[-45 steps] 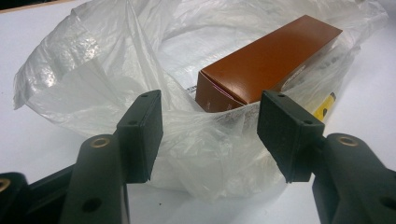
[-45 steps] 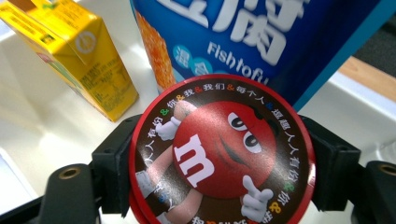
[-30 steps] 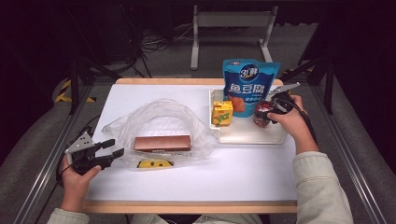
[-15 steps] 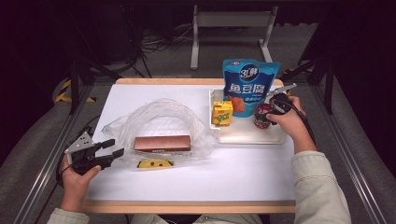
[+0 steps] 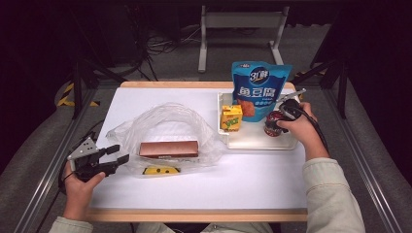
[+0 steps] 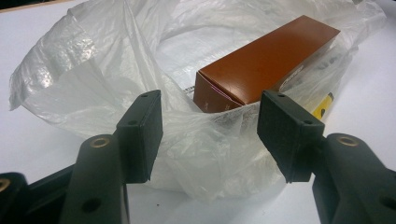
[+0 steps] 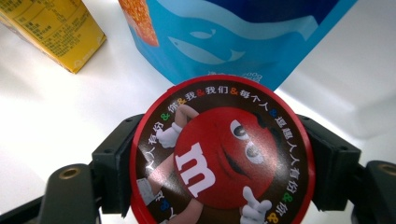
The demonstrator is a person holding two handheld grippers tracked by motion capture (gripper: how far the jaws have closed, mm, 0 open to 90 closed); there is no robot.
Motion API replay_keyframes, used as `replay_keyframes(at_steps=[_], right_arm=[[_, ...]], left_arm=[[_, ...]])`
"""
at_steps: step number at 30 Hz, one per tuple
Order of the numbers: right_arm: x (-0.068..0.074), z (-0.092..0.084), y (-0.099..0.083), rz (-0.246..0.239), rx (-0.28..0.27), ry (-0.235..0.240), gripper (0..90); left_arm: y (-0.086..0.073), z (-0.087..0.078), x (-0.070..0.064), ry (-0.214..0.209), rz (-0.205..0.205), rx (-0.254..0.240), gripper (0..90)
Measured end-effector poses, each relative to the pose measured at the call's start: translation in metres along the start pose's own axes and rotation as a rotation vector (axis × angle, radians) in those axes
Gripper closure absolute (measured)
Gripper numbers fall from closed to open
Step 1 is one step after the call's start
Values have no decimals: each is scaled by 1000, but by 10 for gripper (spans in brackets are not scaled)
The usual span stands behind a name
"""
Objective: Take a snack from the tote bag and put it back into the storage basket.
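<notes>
A round red M&M's can (image 5: pixel 272 124) stands in the white tray (image 5: pixel 257 143) at the right, in front of a blue fish-tofu pouch (image 5: pixel 260 90). My right gripper (image 5: pixel 279 119) is shut on the can (image 7: pixel 219 154), one jaw on each side under its lid. At the left, a clear plastic bag (image 5: pixel 165 119) lies open with a brown box (image 5: pixel 168 148) inside. My left gripper (image 5: pixel 118 153) rests at the bag's left edge and stands open. In the left gripper view its jaws straddle a fold of the bag (image 6: pixel 93 70) without pressing it, and the box (image 6: pixel 266 60) lies just beyond.
A yellow drink carton (image 5: pixel 231 118) stands in the tray's left part, close to the can. A small yellow packet (image 5: pixel 163 170) lies in front of the box under the bag. White table surface stretches between bag and tray.
</notes>
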State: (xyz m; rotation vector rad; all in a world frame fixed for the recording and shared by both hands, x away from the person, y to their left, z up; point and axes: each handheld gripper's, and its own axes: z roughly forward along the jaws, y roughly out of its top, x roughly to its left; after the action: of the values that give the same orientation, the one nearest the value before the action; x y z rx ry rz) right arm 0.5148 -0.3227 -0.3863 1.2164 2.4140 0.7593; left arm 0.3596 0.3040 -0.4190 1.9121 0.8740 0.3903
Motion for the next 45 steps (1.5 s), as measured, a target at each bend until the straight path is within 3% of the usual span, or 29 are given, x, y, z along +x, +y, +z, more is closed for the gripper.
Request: replay_keyframes(at_steps=[9,17,20,24,27,33,40,45], right_arm=[[2,-7,2,5,-8,10,180],[9,-22,7,-6,-31,-43,195],[11,-31,9,0,-71,-76,213],[19,-45,13,-28,-126,-83,404],[29,-53,15,-53,-141,-52,606],[41,-52,16,-94,-93,14,889],[42,-42,12,-89,-45,43,900],[40,-34,7,-80,-19,27,900]], left_arm=[[0,0,0,-3,0,2,410],[0,0,0,-3,-2,5,410],[0,0,0,-3,0,2,410],[0,0,0,-3,0,2,411],[0,0,0,-3,1,1,410],[0,0,0,-3,1,-1,411],[0,0,0,-2,0,2,411],[0,0,0,-3,-1,3,411]])
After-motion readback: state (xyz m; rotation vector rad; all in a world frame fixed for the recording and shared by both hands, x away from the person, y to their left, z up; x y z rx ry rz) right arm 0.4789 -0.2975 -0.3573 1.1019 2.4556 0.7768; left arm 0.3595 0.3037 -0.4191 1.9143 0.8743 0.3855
